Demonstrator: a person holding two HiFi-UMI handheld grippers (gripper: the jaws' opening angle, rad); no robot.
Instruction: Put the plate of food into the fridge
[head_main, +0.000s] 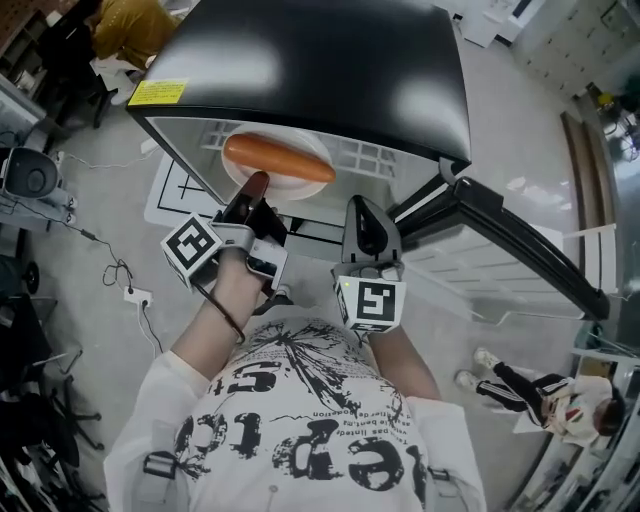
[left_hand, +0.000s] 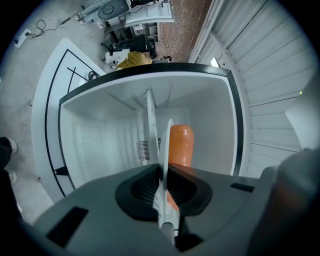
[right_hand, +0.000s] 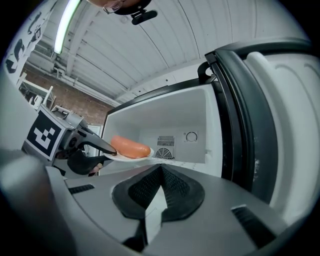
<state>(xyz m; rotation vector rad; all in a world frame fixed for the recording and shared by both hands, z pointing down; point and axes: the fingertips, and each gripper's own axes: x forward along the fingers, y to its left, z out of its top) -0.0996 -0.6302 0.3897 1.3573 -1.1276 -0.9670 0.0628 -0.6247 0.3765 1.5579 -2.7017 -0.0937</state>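
A white plate (head_main: 300, 186) carries one long orange sausage (head_main: 278, 158). My left gripper (head_main: 252, 192) is shut on the plate's near rim and holds it level in the mouth of the open fridge (head_main: 330, 60). In the left gripper view the plate's edge (left_hand: 164, 150) runs between the jaws, with the sausage (left_hand: 181, 145) just beyond. The right gripper view shows the plate (right_hand: 131, 156) and sausage (right_hand: 130, 146) above the white fridge floor. My right gripper (head_main: 365, 228) hangs beside the left one, just outside the fridge, shut and holding nothing.
The fridge door (head_main: 520, 240) stands swung open to the right, with white shelves on its inner face. A vent and a dial (right_hand: 190, 136) sit on the fridge's back wall. Cables and a power strip (head_main: 135, 296) lie on the floor at left. A person (head_main: 545, 392) is at lower right.
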